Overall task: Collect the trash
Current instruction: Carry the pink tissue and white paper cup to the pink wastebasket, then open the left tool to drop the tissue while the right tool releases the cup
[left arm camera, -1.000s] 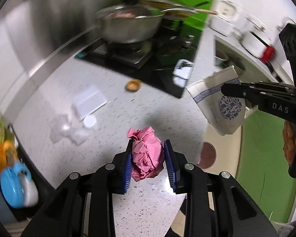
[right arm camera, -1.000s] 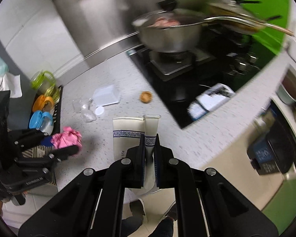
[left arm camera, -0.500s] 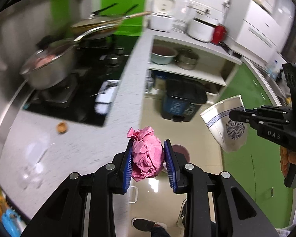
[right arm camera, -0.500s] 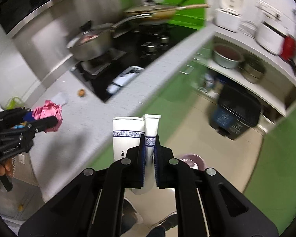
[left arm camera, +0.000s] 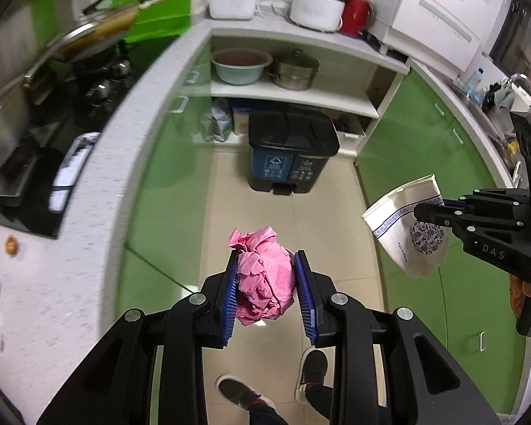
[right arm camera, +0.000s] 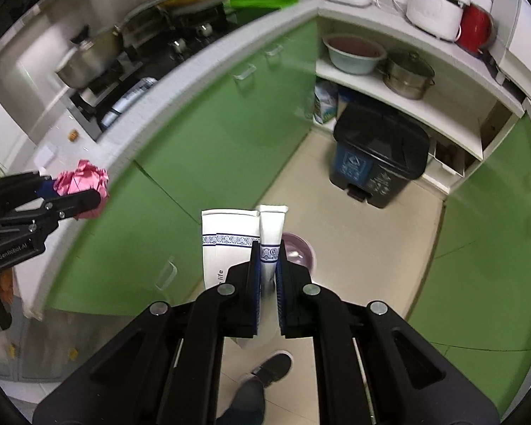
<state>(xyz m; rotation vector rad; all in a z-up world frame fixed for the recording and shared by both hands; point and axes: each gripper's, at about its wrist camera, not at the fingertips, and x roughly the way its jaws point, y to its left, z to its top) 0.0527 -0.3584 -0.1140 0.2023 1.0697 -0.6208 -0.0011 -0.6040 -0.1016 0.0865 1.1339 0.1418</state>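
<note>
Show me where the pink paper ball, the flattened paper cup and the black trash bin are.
pink paper ball [left arm camera: 262, 276], left wrist view, on its crumpled front face.
flattened paper cup [right arm camera: 226, 244], right wrist view, on the white wall by its blue band.
black trash bin [left arm camera: 293, 134], left wrist view, on its closed lid.

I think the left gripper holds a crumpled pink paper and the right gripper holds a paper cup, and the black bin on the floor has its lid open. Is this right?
Not quite: the black bin has its lid closed, as the left wrist view shows. The left gripper does hold the crumpled pink paper, and the right gripper the paper cup.
</note>
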